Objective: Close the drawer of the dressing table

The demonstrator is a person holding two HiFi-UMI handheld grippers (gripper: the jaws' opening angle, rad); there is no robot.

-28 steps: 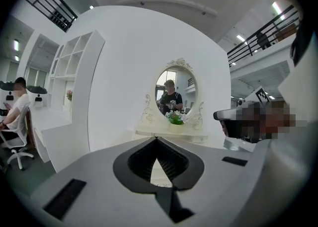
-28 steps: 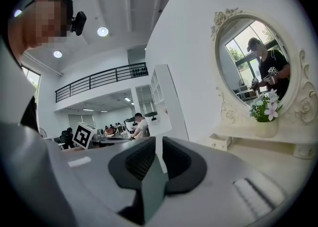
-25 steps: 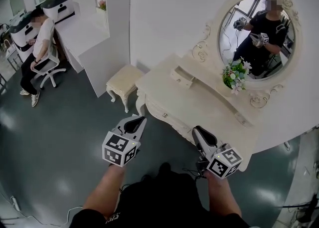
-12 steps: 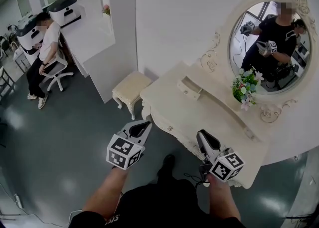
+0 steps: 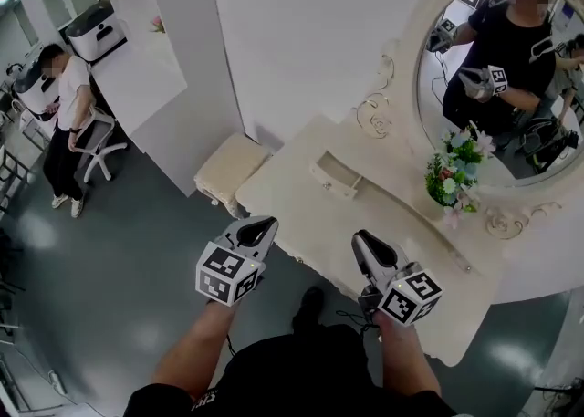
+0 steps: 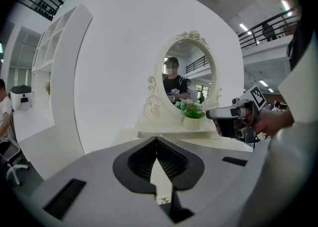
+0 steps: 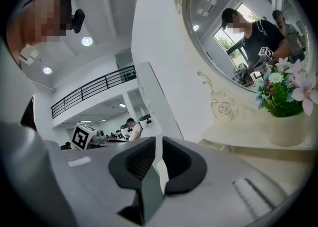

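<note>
- The left claw point(image 5: 264, 223) is shut tight, with nothing in it.
- The right claw point(image 5: 359, 238) is shut too, and it holds nothing.
- Both claws hang in the air at the front edge of the dressing table point(image 5: 274, 189). They touch nothing.
- The small drawer point(image 5: 335, 178) sits on top of the cream surface point(image 5: 401, 233), and it is pulled out.
- In the head view the drawer is at 1 o'clock from the left claw and at 11 o'clock from the right claw, a little way from both.
- A pot of flowers point(image 5: 451, 180) stands at 3 o'clock from the drawer, in front of the big oval mirror point(image 5: 497, 59).
- A little stool point(image 5: 228, 167) stands on the floor at 9 o'clock from the drawer.
- Far off at 9 o'clock, a person point(image 5: 62, 109) sits on a white chair.
</note>
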